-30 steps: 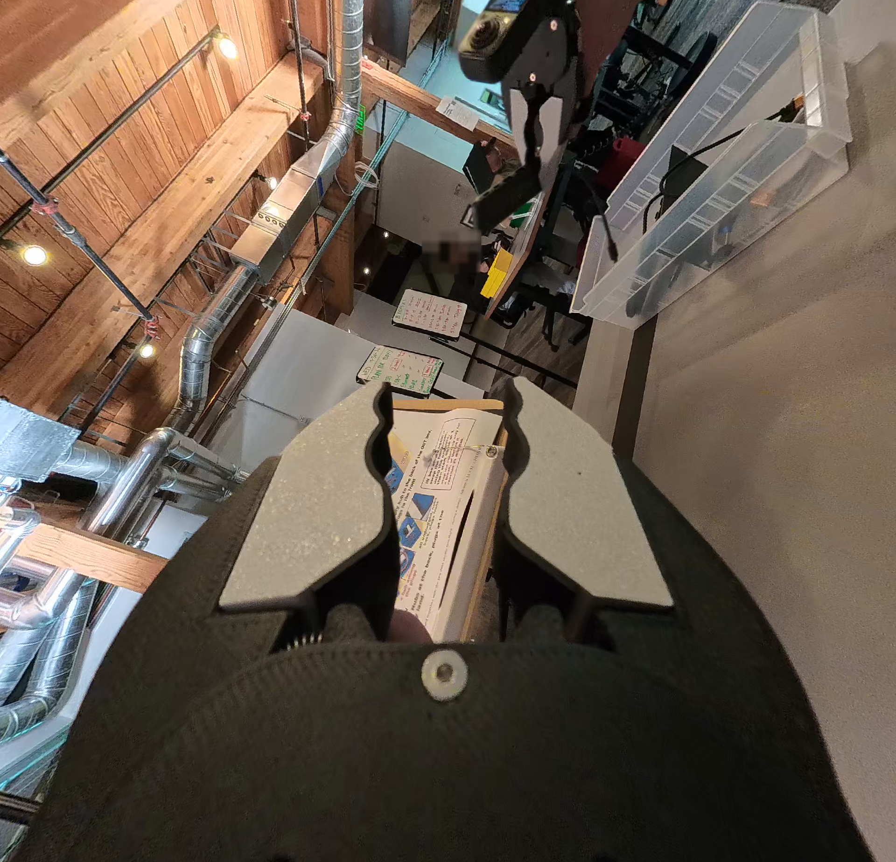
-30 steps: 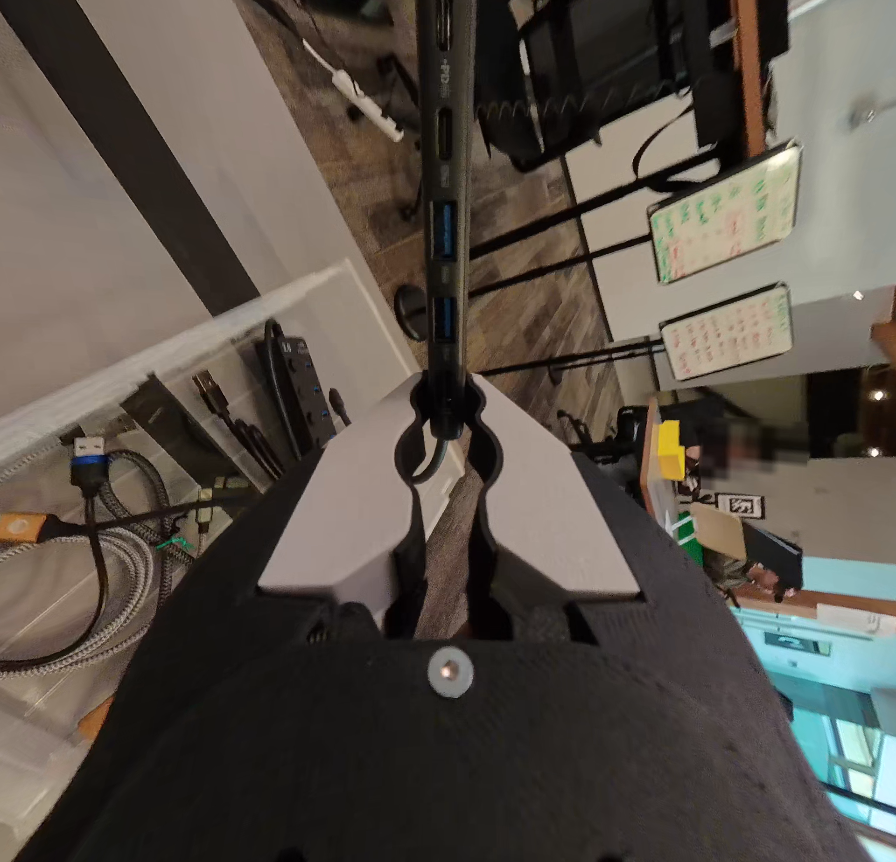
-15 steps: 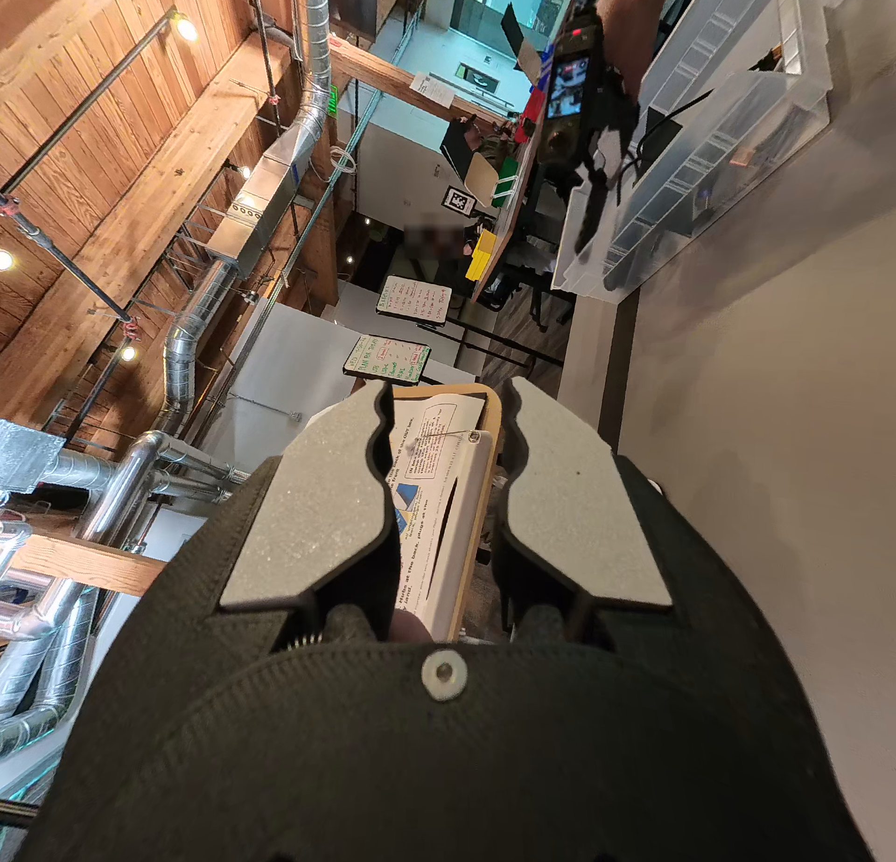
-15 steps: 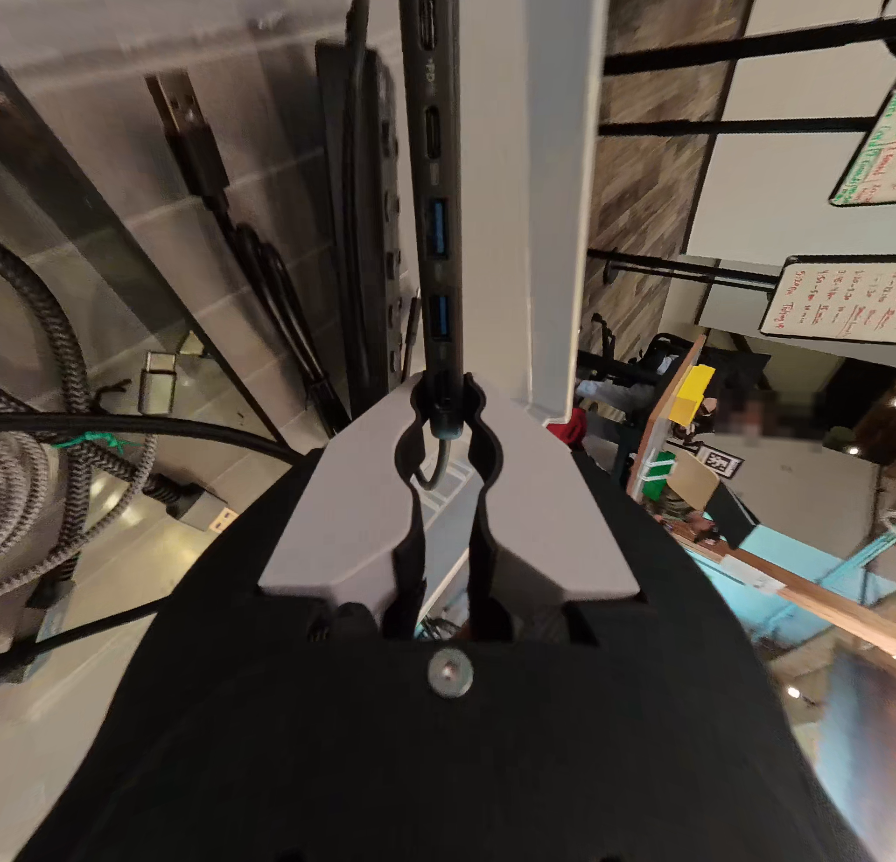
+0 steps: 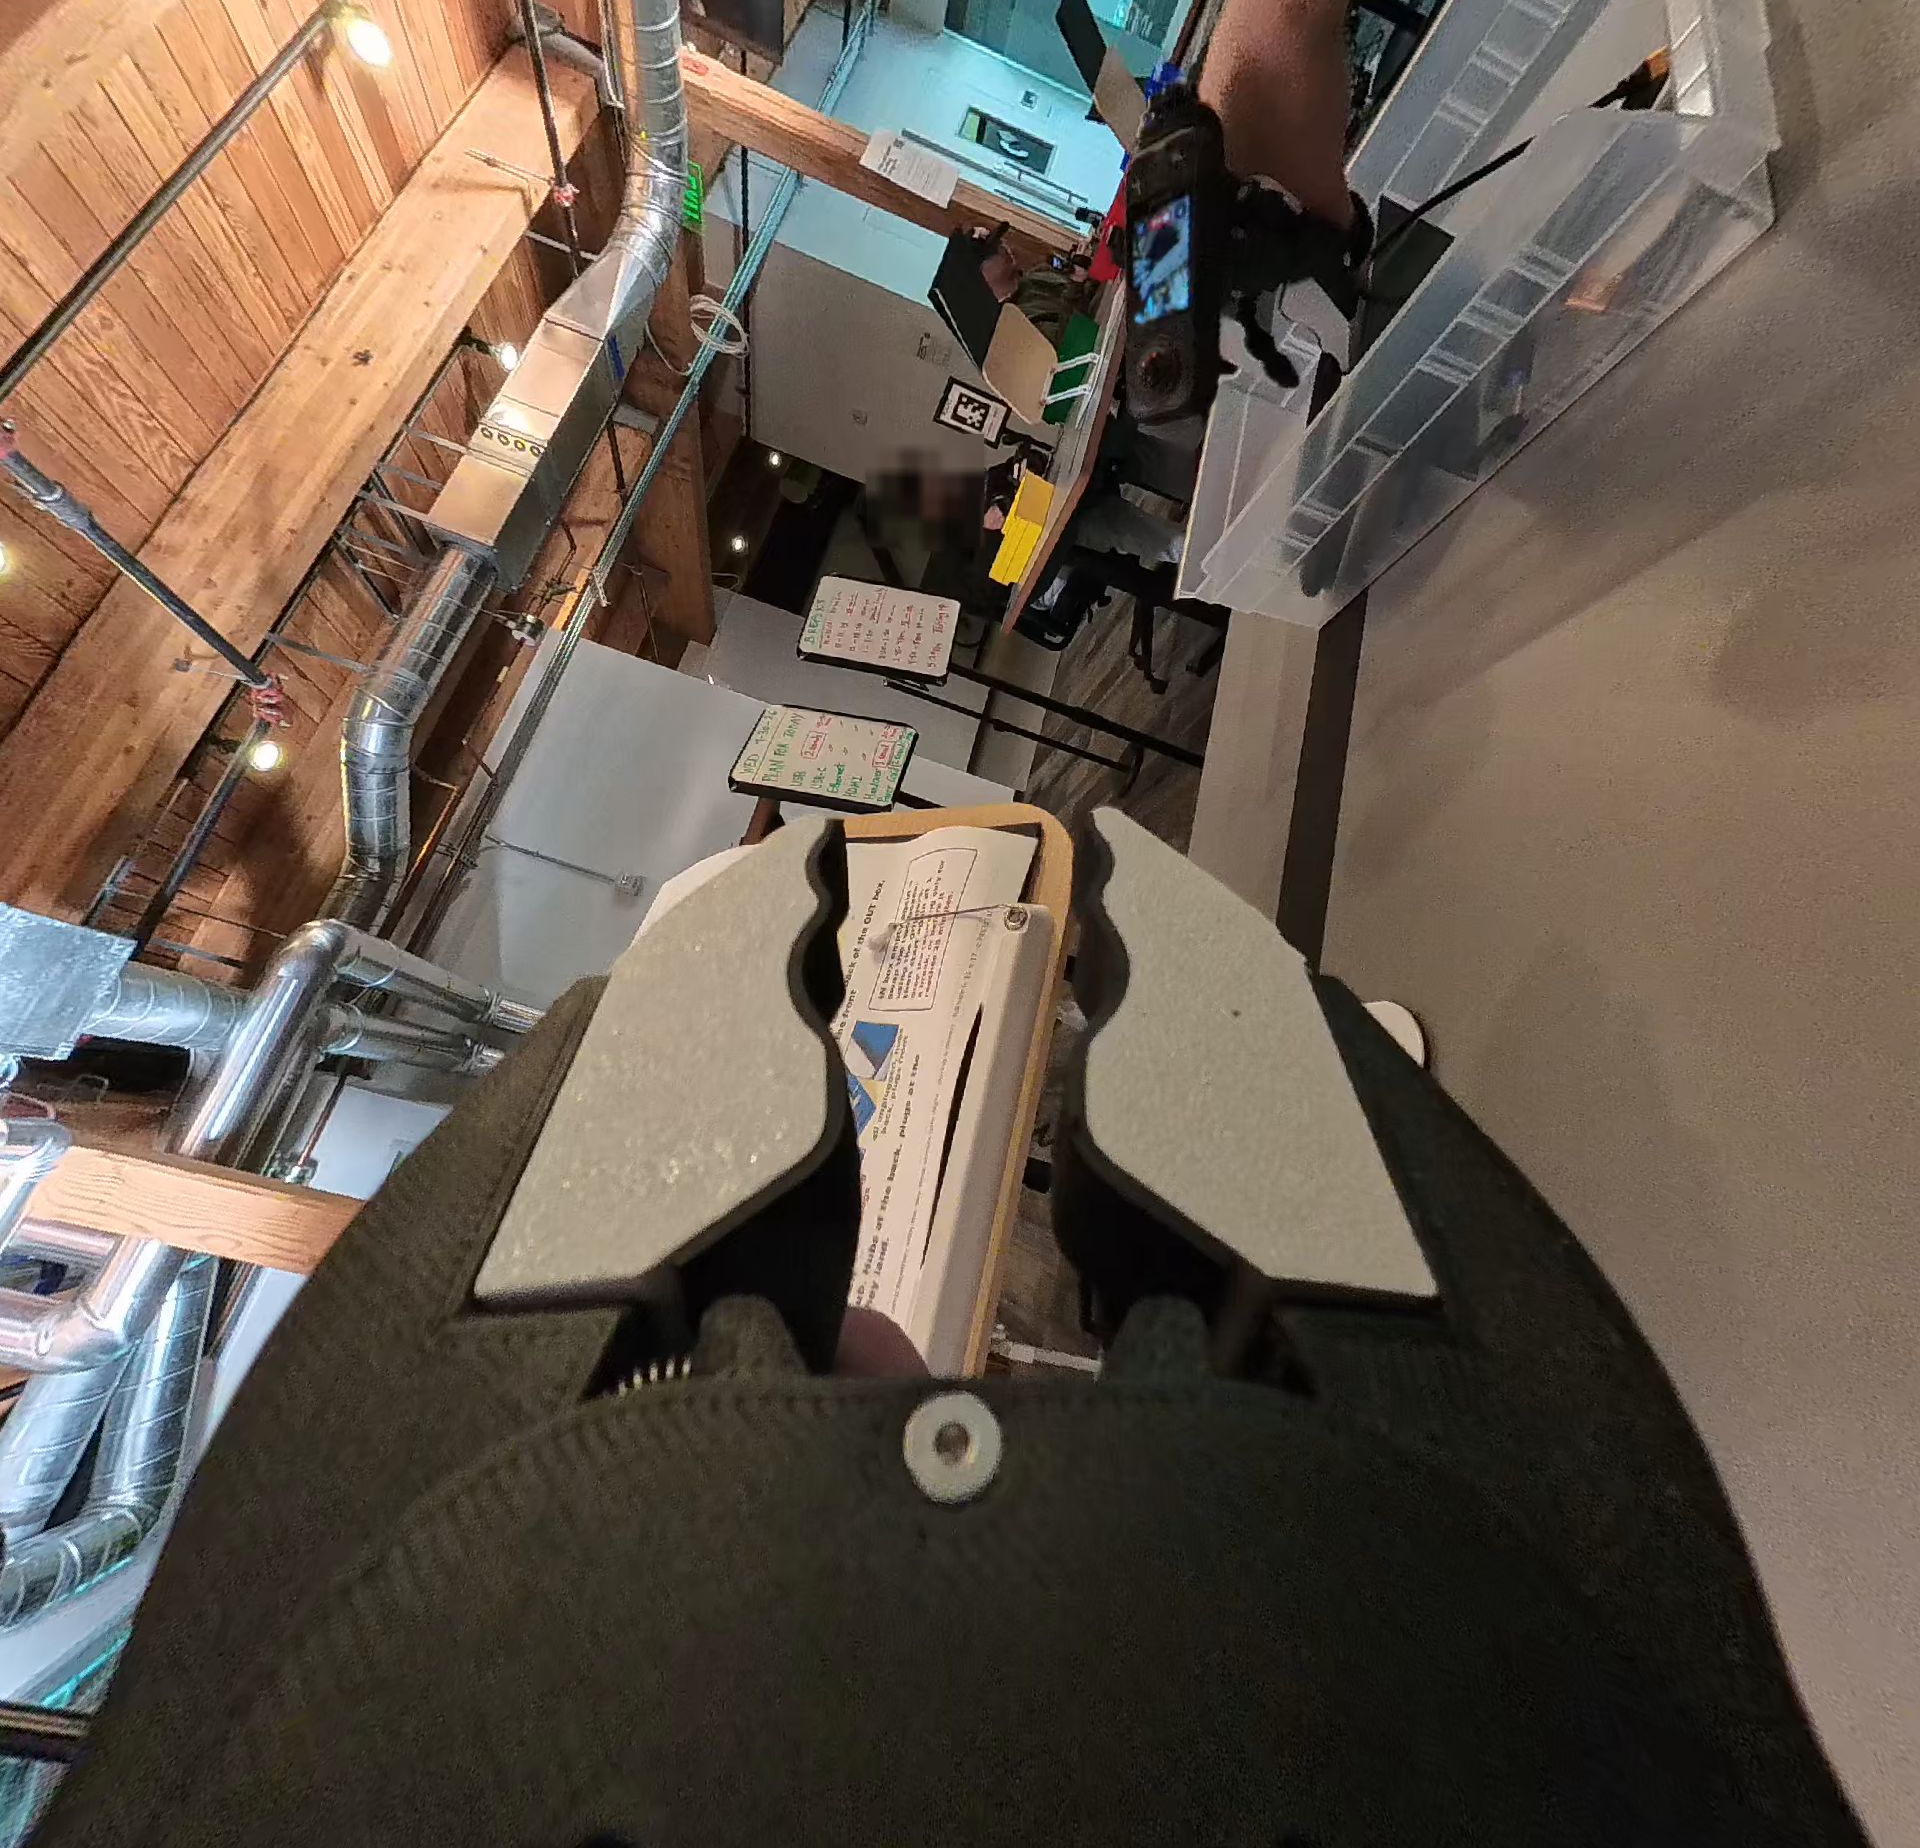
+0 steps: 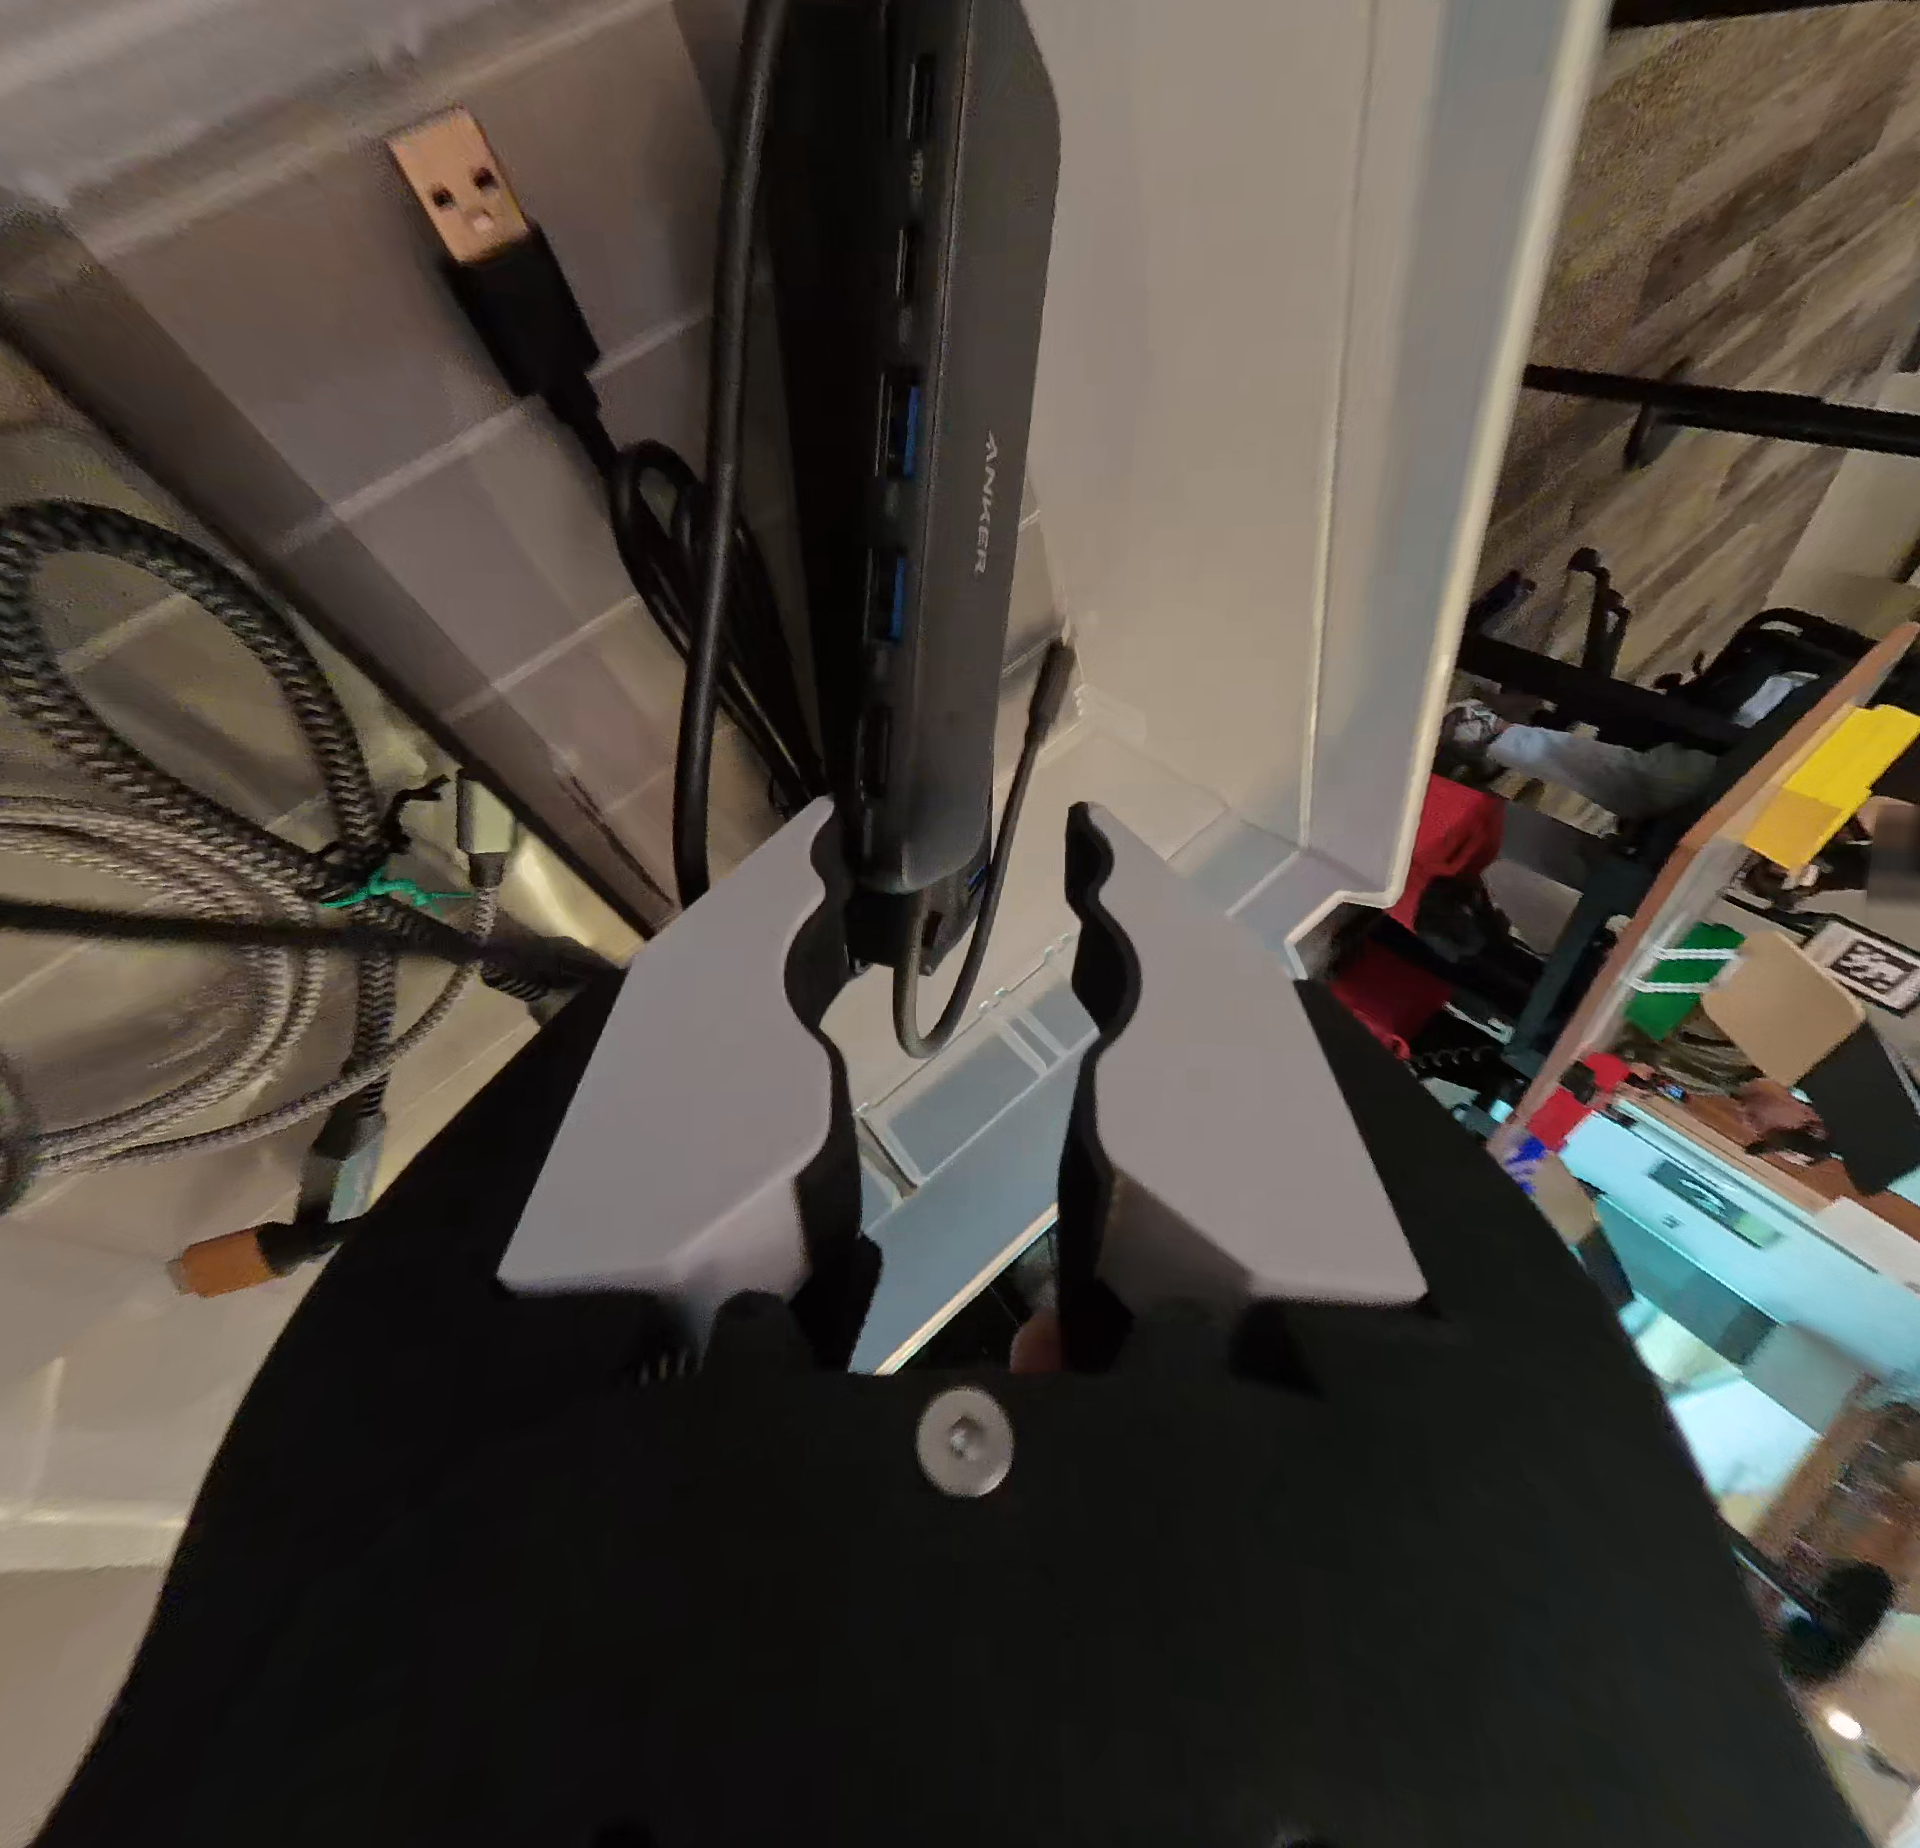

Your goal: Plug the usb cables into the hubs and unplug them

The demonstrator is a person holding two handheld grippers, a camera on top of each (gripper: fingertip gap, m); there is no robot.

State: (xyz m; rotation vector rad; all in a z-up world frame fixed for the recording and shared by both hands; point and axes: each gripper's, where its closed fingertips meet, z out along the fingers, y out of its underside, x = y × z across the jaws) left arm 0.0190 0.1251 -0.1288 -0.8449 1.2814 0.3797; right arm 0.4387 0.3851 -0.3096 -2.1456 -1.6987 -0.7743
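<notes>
In the right wrist view a dark grey usb hub (image 6: 940, 448) lies tilted inside a clear plastic bin (image 6: 1403, 344), with its short cable tail (image 6: 1003, 822) curling at the near end. My right gripper (image 6: 951, 822) is open, and the hub's near end sits by its left finger. A black usb cable (image 6: 473, 209) and braided cables (image 6: 208, 759) lie in the bin to the left. My left gripper (image 5: 961, 842) is open and empty, pointing past the table edge. The left wrist view shows the right gripper (image 5: 1283, 344) at the bin (image 5: 1538, 271).
A grey table (image 5: 1610, 967) carries the bin at its far end. A clipboard with a printed sheet (image 5: 956, 1029) stands beyond my left fingers. Two whiteboards (image 5: 821, 759) and desks stand in the room behind. A second black hub (image 6: 821, 240) lies under the grey one. My hands' fingertips stand some 55 cm from each other.
My right gripper has moved into the bin and opened, letting go of the hub, which now lies tilted there. My left gripper has hardly moved.
</notes>
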